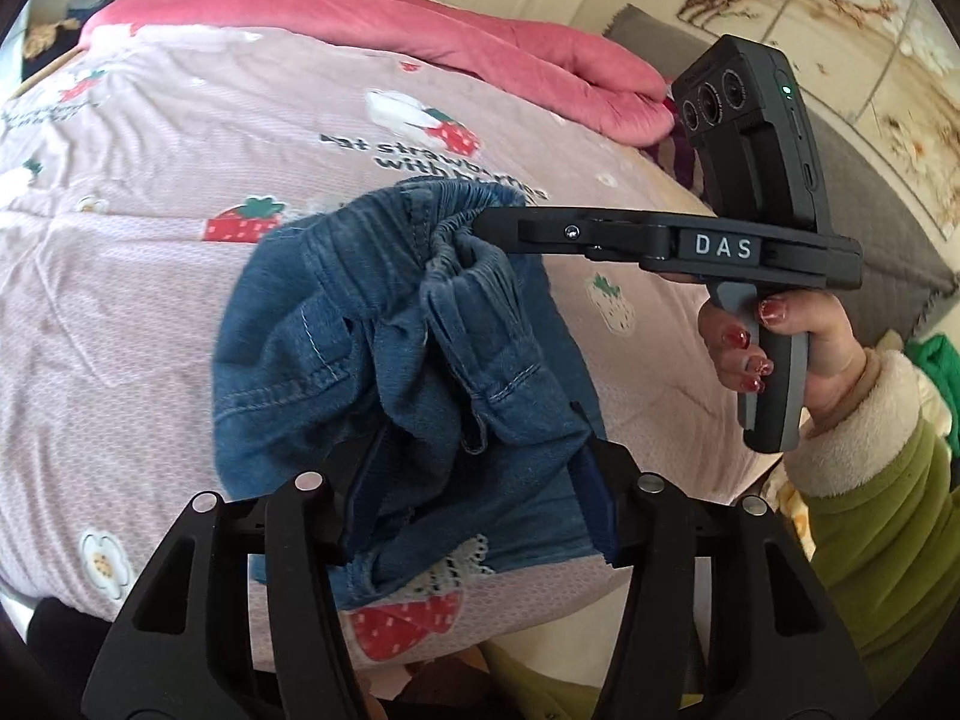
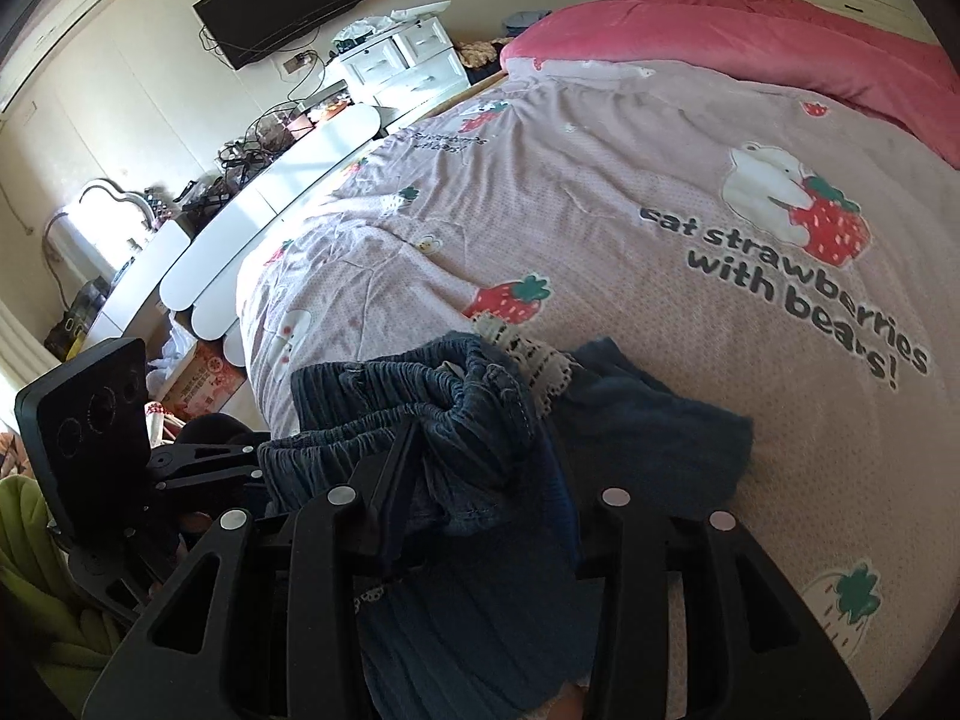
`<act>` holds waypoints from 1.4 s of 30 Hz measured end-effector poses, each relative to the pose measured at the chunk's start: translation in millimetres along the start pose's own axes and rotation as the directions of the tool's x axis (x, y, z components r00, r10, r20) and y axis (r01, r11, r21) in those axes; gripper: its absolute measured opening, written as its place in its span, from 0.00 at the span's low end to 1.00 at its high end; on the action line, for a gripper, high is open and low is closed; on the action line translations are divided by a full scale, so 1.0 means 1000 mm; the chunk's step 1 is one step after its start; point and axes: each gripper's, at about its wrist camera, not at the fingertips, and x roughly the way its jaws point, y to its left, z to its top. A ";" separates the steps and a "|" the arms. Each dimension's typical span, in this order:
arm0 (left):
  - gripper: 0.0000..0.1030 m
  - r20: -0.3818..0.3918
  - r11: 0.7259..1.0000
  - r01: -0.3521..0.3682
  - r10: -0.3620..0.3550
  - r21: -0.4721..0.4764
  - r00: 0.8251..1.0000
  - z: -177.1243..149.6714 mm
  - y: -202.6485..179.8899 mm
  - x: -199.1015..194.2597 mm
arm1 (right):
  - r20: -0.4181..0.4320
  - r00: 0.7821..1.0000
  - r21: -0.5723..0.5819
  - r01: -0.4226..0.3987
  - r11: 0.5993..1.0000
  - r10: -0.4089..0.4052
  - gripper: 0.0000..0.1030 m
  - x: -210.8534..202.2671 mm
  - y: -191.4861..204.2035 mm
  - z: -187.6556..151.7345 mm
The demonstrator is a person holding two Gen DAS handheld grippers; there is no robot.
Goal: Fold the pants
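Blue denim pants (image 1: 420,360) with an elastic waistband lie bunched near the front edge of the bed. My left gripper (image 1: 480,468) has its fingers spread around the denim, which fills the gap between them. My right gripper (image 1: 480,228) comes in from the right and is shut on the gathered waistband. In the right wrist view the pants (image 2: 480,420) hang between my right gripper's fingers (image 2: 396,468), and the left gripper (image 2: 264,462) grips the waistband at the left. White lace trim (image 2: 534,354) shows on the pants.
The bed has a pink sheet (image 1: 180,270) printed with strawberries and bears. A red quilt (image 1: 420,18) lies at the far side. A white dresser (image 2: 408,60), a wall TV (image 2: 282,0) and a cluttered white desk (image 2: 252,204) stand beyond the bed's left.
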 end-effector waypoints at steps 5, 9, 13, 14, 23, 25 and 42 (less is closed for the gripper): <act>0.49 -0.036 0.999 0.019 -0.018 0.035 0.999 0.008 -0.013 0.021 | 0.067 0.998 0.071 0.002 0.997 -0.006 0.37 -0.028 -0.014 -0.005; 0.52 -0.064 0.997 0.023 -0.018 0.076 0.998 0.000 -0.029 0.039 | 0.064 0.997 0.082 0.032 0.996 -0.037 0.46 -0.030 -0.013 -0.006; 0.54 -0.094 0.991 0.014 -0.002 0.132 0.996 -0.013 -0.039 0.051 | 0.026 0.998 0.078 0.050 0.996 -0.052 0.47 -0.013 -0.007 -0.007; 0.55 -0.100 0.990 0.007 0.007 0.144 0.995 -0.015 -0.041 0.056 | 0.015 0.998 0.075 0.052 0.996 -0.053 0.48 -0.007 -0.005 -0.006; 0.58 -0.118 0.989 0.018 -0.001 0.147 0.993 -0.027 -0.038 0.059 | -0.115 0.976 0.014 0.189 0.982 -0.187 0.50 0.026 -0.009 -0.021; 0.58 -0.117 0.988 0.019 -0.001 0.154 0.993 -0.030 -0.036 0.056 | -0.115 0.972 0.000 0.205 0.979 -0.204 0.51 0.025 -0.011 -0.027; 0.89 0.006 0.987 -0.076 0.076 0.144 0.997 -0.019 -0.009 -0.015 | 0.141 0.966 -0.013 0.220 0.975 -0.216 0.72 -0.058 0.013 -0.037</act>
